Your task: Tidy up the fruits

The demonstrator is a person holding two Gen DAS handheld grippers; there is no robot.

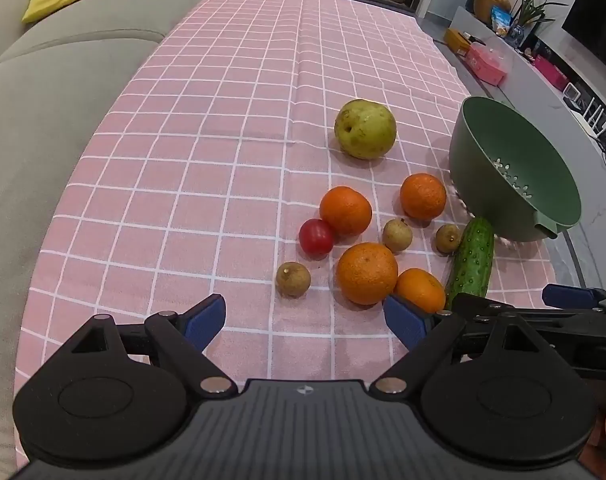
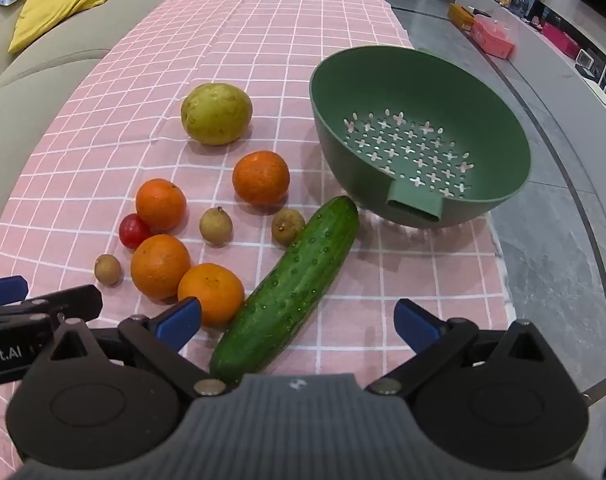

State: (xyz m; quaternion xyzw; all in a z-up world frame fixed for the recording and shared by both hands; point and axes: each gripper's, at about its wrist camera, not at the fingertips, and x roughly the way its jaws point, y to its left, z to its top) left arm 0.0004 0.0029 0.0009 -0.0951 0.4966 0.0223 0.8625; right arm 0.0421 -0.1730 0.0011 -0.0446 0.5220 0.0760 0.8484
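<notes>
With both the left tongs (image 1: 305, 318) and right tongs (image 2: 297, 322) spread wide and empty, the cucumber (image 2: 289, 290), lying just before the green colander (image 2: 419, 80), looks firm, bumpy and fairly heavy, best gripped across its middle.

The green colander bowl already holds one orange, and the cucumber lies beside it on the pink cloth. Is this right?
Not quite: the green colander bowl is empty, as the right wrist view shows. All four oranges are on the pink cloth. The cucumber does lie beside the bowl.

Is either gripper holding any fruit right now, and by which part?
Nothing is held. The left gripper and right gripper are both open above the tablecloth; no pad touches anything.
</notes>
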